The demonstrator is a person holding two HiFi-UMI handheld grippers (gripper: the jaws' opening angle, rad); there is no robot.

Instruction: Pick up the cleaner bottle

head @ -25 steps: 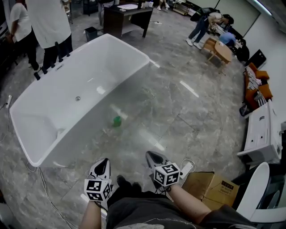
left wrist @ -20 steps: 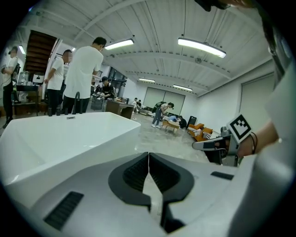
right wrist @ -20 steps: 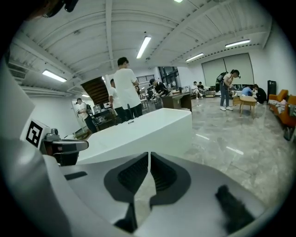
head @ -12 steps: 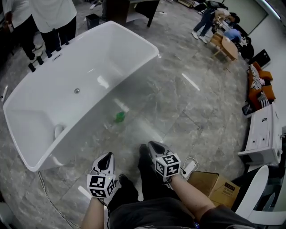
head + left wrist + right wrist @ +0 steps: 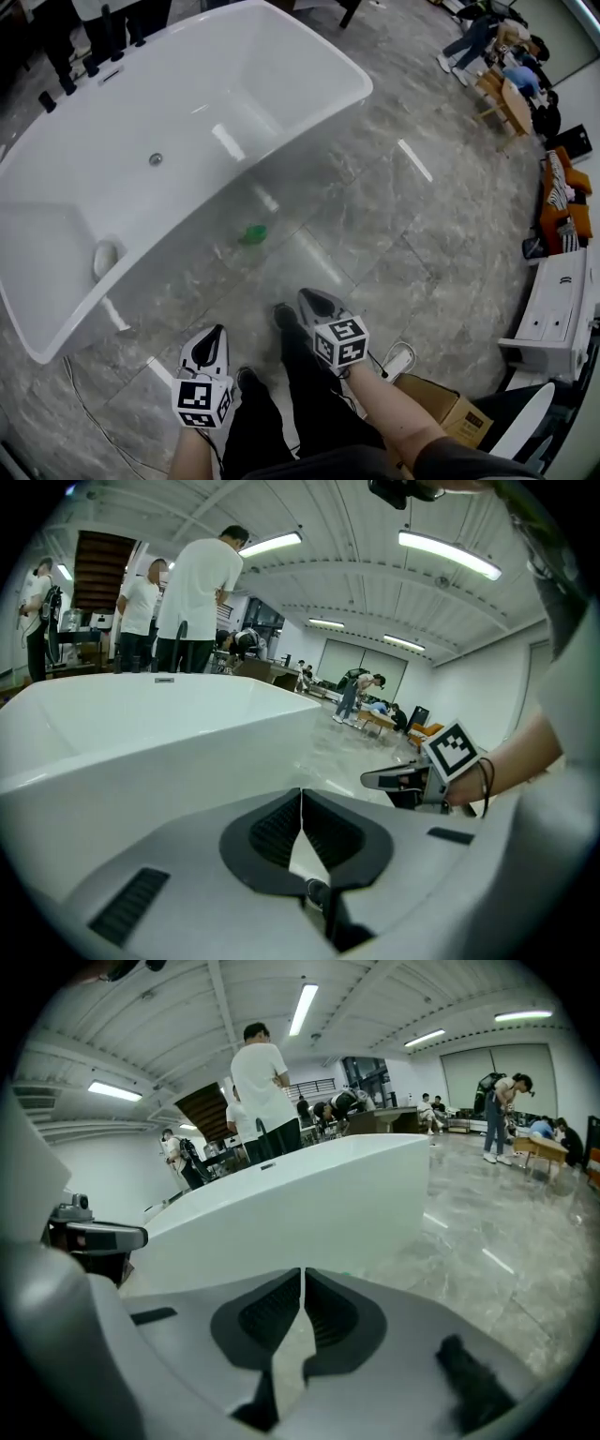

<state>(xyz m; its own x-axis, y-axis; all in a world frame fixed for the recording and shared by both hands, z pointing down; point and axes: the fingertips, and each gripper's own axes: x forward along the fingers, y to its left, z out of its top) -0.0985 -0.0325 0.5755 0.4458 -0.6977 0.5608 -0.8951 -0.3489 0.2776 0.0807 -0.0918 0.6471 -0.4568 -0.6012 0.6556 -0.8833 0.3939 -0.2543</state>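
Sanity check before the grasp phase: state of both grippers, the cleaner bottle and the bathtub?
Left gripper: shut, nothing between the jaws.
Right gripper: shut, nothing between the jaws.
Cleaner bottle: on the floor beside the bathtub, untouched, apart from both grippers; upright or tipped cannot be told.
Bathtub: standing on the floor, nothing visible inside.

Bathtub (image 5: 309, 56): glossy white.
Floor (image 5: 412, 234): grey marbled tile, pale veins.
Cleaner bottle (image 5: 253, 233): green.
Left gripper (image 5: 217, 330) and right gripper (image 5: 305, 295): pale grey shells, black ribbed pads. Cubes carry black-and-white square markers.
Cardboard box (image 5: 441, 403): brown.
Trousers (image 5: 309, 412): black.
Cushions (image 5: 579, 217): orange.
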